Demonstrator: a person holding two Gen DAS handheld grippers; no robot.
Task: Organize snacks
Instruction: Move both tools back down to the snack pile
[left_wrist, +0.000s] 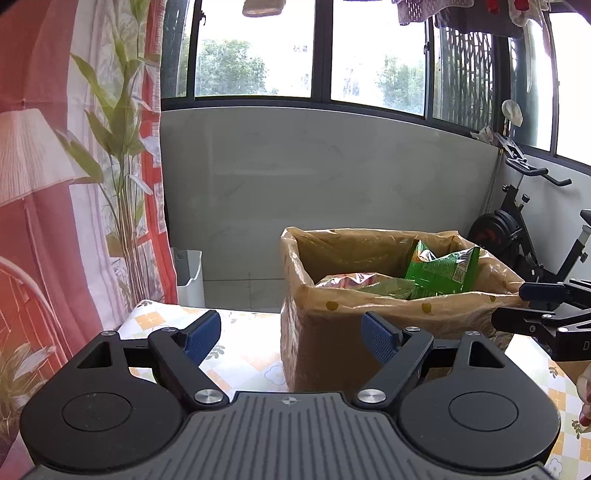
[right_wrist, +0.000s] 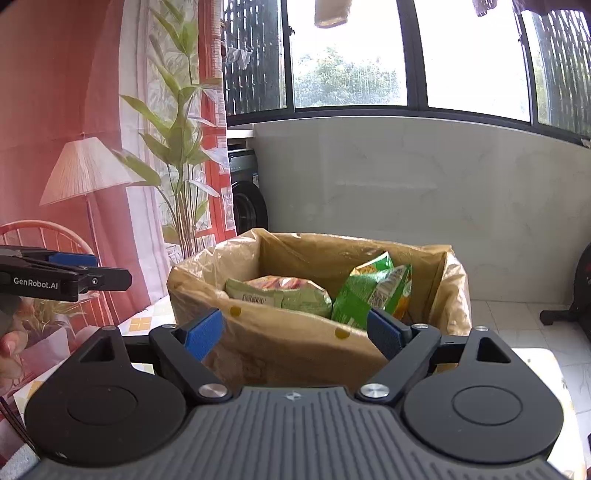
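A cardboard box (left_wrist: 332, 347) lined with a tan plastic bag stands on the table. Inside it a dark green snack bag (left_wrist: 443, 269) leans upright beside a pale green and pink snack bag (left_wrist: 364, 282). My left gripper (left_wrist: 291, 338) is open and empty, short of the box's near left corner. In the right wrist view the box (right_wrist: 288, 350) fills the middle, with the pale bag (right_wrist: 280, 293) and the green bag (right_wrist: 373, 291) in it. My right gripper (right_wrist: 295, 336) is open and empty just before the box's near wall. Each gripper shows side-on in the other's view: right (left_wrist: 508, 306), left (right_wrist: 110, 269).
A yellow-and-white patterned tablecloth (left_wrist: 243, 354) covers the table. A printed curtain (left_wrist: 92, 184) hangs at the left, and a white bin (left_wrist: 190, 273) stands on the floor behind. An exercise bike (left_wrist: 517, 229) stands at the right. A person's fingers (right_wrist: 11, 350) hold the left gripper.
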